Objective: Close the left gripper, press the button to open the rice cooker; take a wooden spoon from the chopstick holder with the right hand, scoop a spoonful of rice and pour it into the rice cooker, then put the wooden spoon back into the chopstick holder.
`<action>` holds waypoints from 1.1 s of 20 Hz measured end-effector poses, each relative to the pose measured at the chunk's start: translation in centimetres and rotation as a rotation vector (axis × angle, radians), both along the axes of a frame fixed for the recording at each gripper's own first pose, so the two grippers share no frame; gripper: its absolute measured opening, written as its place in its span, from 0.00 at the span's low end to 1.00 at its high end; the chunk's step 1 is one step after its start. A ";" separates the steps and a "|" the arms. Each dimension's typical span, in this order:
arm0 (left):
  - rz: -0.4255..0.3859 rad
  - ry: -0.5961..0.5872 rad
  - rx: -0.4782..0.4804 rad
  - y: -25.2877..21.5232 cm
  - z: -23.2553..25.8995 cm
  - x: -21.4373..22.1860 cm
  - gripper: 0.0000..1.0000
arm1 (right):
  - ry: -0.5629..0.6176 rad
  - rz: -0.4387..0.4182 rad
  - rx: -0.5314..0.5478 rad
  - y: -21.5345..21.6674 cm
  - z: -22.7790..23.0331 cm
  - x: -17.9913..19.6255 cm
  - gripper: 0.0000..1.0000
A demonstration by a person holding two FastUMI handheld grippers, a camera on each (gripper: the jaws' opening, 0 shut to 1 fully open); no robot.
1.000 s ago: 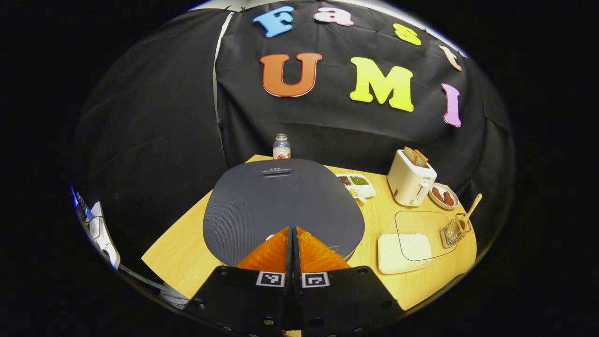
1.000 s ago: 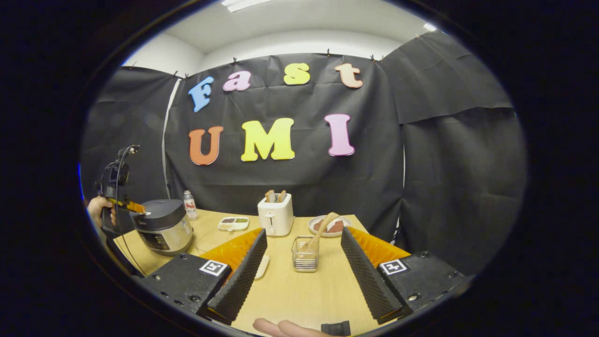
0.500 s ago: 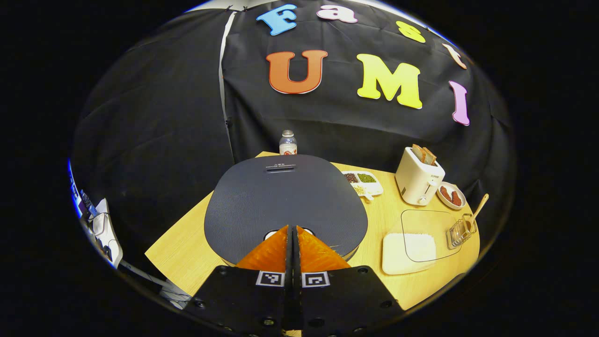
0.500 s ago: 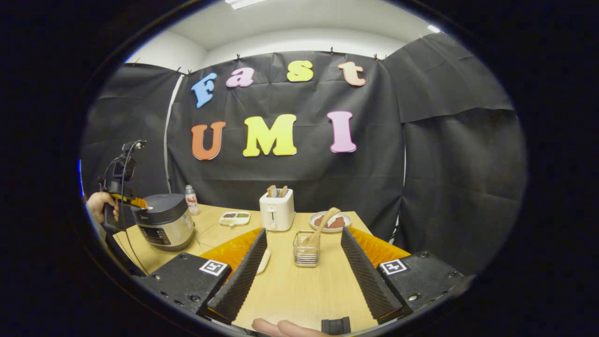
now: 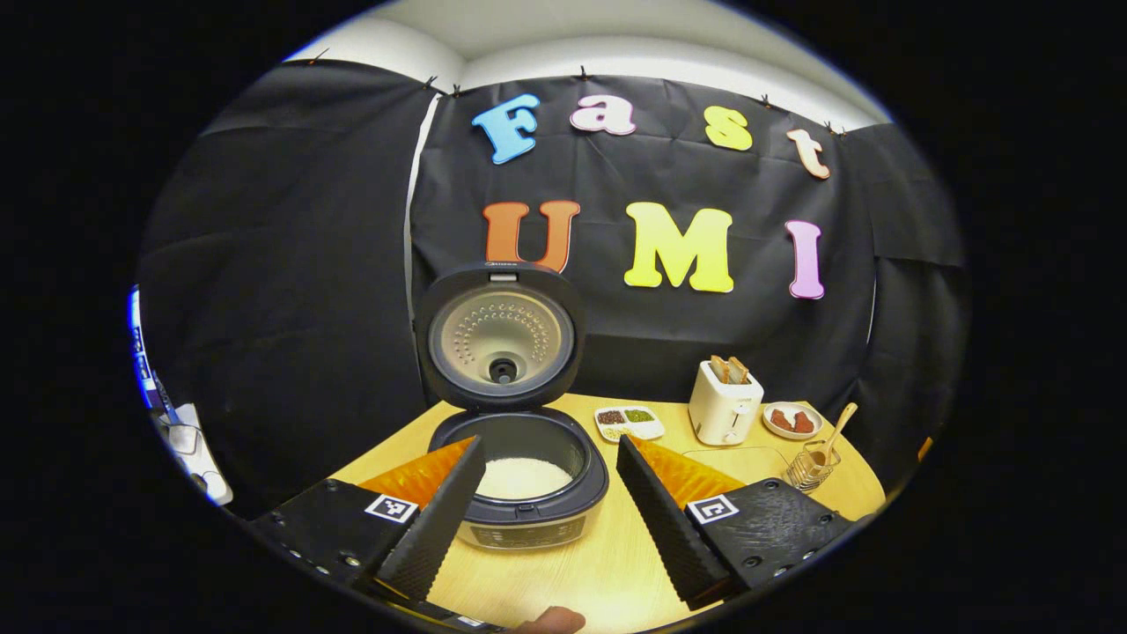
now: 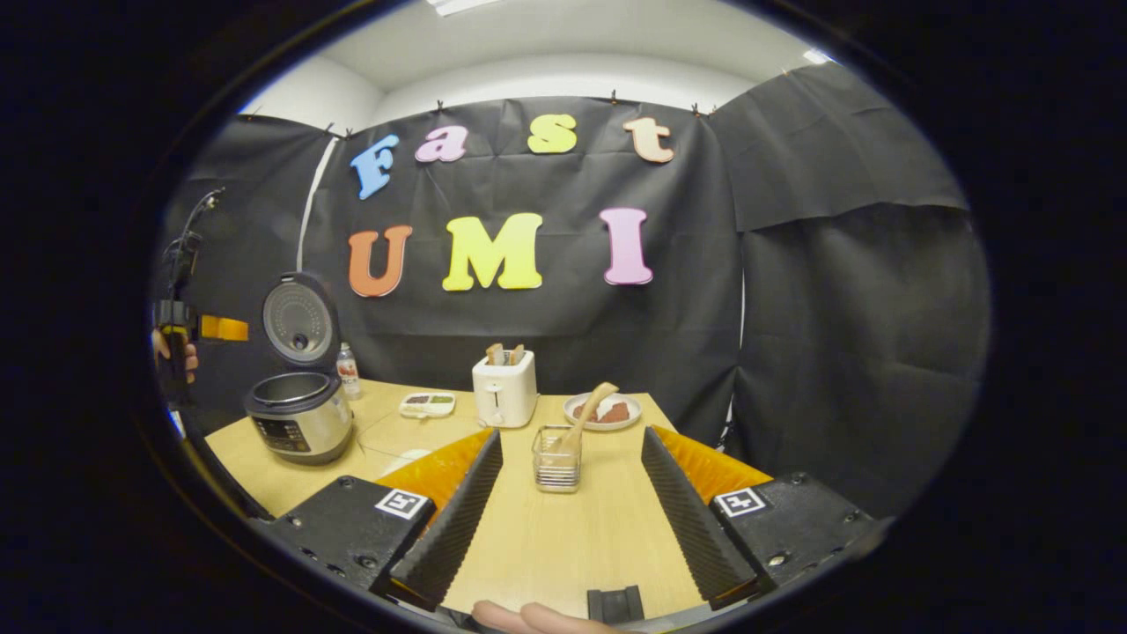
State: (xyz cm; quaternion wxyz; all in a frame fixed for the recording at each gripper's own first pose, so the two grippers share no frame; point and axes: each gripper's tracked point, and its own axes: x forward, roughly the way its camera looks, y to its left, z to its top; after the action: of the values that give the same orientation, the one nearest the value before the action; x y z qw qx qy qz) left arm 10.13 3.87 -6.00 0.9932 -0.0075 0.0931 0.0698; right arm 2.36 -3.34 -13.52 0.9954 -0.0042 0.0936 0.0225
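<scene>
Claws both gape: left claw (image 5: 550,480) low centre before the open cooker (image 5: 519,480), right claw (image 6: 570,480) framing the holder (image 6: 556,458). Opening looks done. Next, the right should nip the spoon (image 6: 588,412) handle.

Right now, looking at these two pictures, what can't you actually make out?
- Spoon bowl: hidden inside the chopstick holder, right gripper view; only the wooden spoon handle shows.
- Rice cooker panel markings: too small, left gripper view.
- Sorts in the divided dish: too small.
- Rice cooker contents: hidden by its rim, right gripper view.
</scene>
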 end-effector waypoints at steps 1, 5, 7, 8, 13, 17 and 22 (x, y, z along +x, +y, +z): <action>0.007 -0.003 -0.002 0.0 0.0 -0.6 0.96 | 0.001 0.000 0.002 0.1 0.0 0.0 1.00; 0.016 -0.022 -0.027 -0.3 0.0 -2.4 0.96 | -0.005 -0.005 0.009 -0.1 0.0 0.9 1.00; 0.016 -0.051 -0.021 -0.5 0.3 -3.1 0.95 | -0.017 -0.038 0.021 -1.1 -0.1 1.9 1.00; 0.010 -0.062 -0.018 -0.8 0.4 -3.5 0.96 | -0.015 -0.050 0.024 -1.4 -0.5 2.6 1.00; -0.053 -0.091 -0.007 -2.8 -0.1 -5.5 0.95 | 0.023 -0.063 0.048 -2.4 -2.4 7.4 1.00; -0.095 -0.110 0.015 -3.9 0.2 -6.2 0.95 | 0.080 -0.030 0.091 -1.8 -4.7 12.5 0.97; -0.085 -0.163 0.018 -3.4 1.2 -6.4 0.95 | 0.135 -0.026 0.134 -2.3 -7.5 18.9 1.00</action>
State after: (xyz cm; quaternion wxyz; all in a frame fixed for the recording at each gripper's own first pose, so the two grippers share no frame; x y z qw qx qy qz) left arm 3.72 0.47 -4.84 0.9995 -0.0004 0.0118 0.0278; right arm 21.29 -5.62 -21.00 0.9850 0.0653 0.1586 0.0161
